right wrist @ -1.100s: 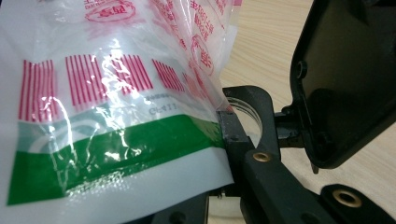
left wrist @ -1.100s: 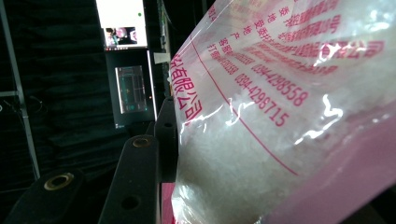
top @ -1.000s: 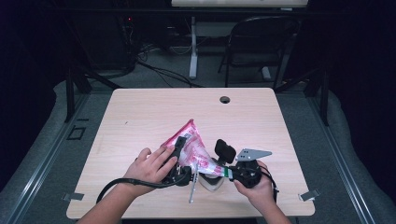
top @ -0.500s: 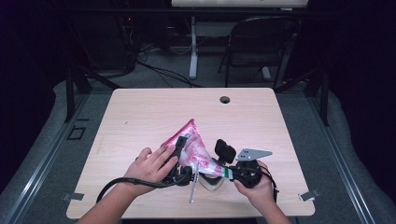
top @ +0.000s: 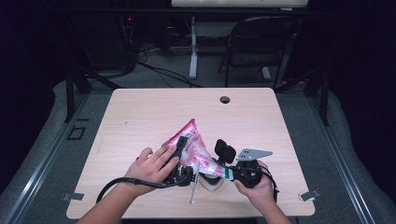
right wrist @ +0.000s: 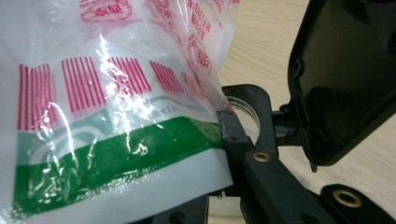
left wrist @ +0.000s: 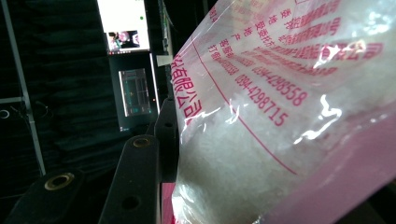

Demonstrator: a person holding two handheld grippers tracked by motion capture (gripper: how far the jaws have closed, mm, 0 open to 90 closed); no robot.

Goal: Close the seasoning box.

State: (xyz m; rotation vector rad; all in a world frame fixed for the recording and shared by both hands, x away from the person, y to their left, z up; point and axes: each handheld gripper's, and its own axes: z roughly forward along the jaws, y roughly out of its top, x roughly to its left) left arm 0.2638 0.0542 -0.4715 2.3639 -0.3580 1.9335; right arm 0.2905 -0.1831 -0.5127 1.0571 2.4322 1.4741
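A clear plastic bag (top: 192, 145) with pink print and white grains inside stands tilted over the front middle of the table (top: 140, 112). My left gripper (top: 181, 156) grips its left side; the bag (left wrist: 280, 116) bulges between the jaws, beside one black finger (left wrist: 140, 179). My right gripper (top: 223, 162) holds the bag's lower right end, where the green-striped edge (right wrist: 116, 154) is pinched at a black finger (right wrist: 229, 133). Below the bag lie a thin silver utensil (top: 193, 189) and a small clear container (top: 211, 183).
A cable hole (top: 225, 99) sits near the table's far edge. A folding chair (top: 261, 42) and desk legs stand on the floor behind. The left gripper's cable (top: 116, 184) loops toward the front edge. A lit monitor (left wrist: 123, 25) shows in the dark background.
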